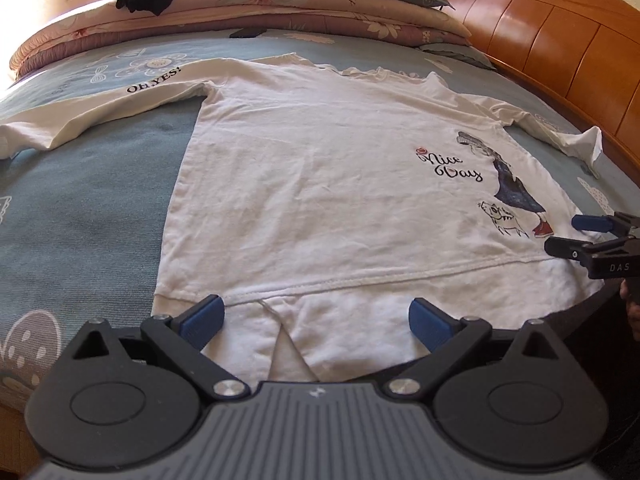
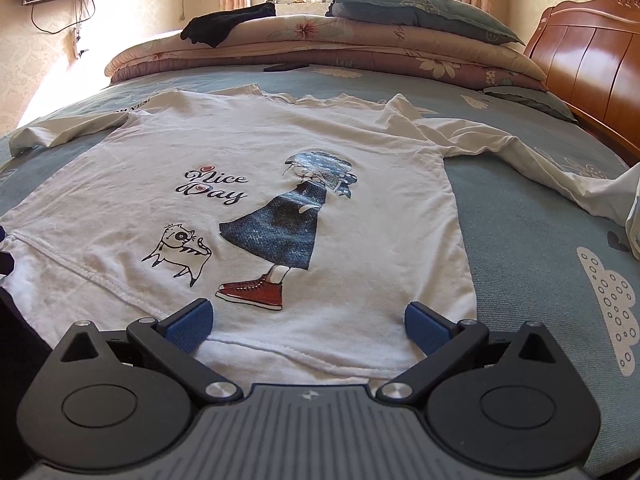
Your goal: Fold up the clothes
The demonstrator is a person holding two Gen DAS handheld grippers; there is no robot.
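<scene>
Left tool [image 1: 316, 322] spread wide, blue pads [image 1: 202, 322] either side of the near hem, nothing gripped. White long-sleeved shirt [image 1: 312, 168] lies face up and flat on the blue-grey bed sheet [image 1: 92, 208], hem toward the tools, collar toward the far end of the bed. Left sleeve [image 1: 100, 104] stretched out to the left, "OH,YES!" printed on it. Small slit in the hem band sits between the left tool's pads.

Centre-right of the shirt front: "Nice Day" lettering [image 2: 214, 186], a cat drawing [image 2: 178, 250], and a figure in a blue dress [image 2: 280, 232] with red shoes.

Right tool [image 2: 308, 326] also wide, pads over the hem just below the red shoes, holding nothing. Right sleeve [image 2: 520, 152] runs out to the right, rumpled, cuff lifted near the frame edge.

Far end of bed: folded floral quilt [image 2: 340, 48], dark garment [image 2: 228, 22] on its left part, grey-green pillow [image 2: 420, 12] on top at right. Wooden headboard [image 2: 592, 56] at far right
</scene>
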